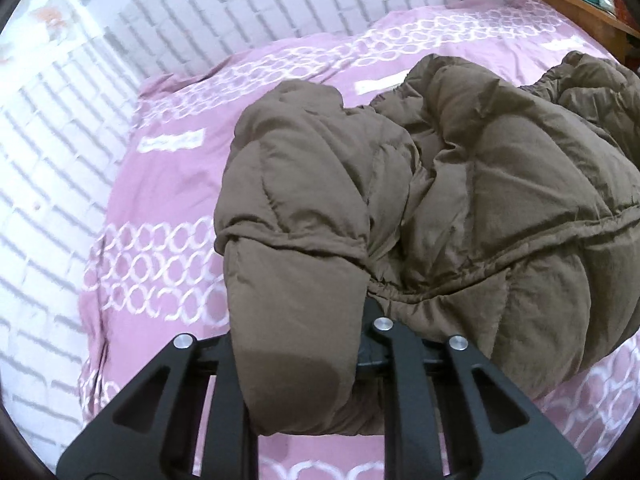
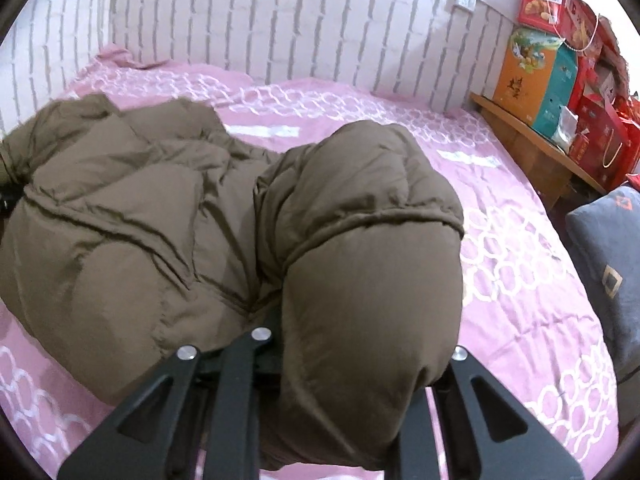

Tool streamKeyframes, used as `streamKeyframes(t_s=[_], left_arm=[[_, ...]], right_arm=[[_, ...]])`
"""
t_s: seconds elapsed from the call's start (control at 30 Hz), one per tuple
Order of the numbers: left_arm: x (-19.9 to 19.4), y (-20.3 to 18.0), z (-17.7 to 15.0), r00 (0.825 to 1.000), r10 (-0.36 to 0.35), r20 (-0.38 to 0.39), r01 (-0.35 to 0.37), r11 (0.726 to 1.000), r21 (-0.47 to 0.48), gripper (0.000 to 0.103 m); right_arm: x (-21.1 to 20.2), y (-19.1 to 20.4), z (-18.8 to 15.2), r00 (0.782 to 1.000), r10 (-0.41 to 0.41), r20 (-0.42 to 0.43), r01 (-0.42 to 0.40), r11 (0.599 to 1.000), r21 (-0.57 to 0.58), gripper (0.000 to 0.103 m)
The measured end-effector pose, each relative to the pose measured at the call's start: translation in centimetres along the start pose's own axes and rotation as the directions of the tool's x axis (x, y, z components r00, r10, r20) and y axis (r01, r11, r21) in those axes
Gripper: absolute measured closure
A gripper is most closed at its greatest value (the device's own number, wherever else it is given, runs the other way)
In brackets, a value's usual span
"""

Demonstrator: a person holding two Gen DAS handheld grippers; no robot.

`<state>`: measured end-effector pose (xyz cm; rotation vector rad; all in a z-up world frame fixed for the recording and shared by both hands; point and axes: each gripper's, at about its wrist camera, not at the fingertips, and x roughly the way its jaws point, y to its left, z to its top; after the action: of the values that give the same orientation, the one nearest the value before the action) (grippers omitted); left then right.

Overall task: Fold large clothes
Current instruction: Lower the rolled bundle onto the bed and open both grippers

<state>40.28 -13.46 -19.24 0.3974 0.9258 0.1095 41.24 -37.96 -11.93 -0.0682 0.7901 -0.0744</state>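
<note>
The brown padded jacket (image 1: 460, 208) lies across the pink patterned bedspread (image 1: 160, 184), beside the white brick wall (image 1: 60, 152). The left gripper (image 1: 360, 340) pinches one lifted quilted section, which drapes over its jaws. The right gripper (image 2: 352, 360) likewise pinches a raised section of the jacket (image 2: 120, 220); its fingertips are buried in fabric. Judged from its puffed chambers, the garment is soft, bulky and light, with a smooth shell likely to slip. It springs back rather than creasing. Grips should fall on stitched seams or hems, where the padding is thin and the jaws close firmly, not on the full chambers.
</note>
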Motion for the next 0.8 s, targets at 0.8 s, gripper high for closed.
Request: streamKeyframes(t_s=[0.8], left_arm=[[3.6,12.5,-19.0,0.998,0.022,-0.056,-0.037,0.957,-0.289,0.082]], right_arm=[[-1.6,12.1,-9.2,0.987,0.135,-0.083,-0.146,0.979,-0.139,0.085]])
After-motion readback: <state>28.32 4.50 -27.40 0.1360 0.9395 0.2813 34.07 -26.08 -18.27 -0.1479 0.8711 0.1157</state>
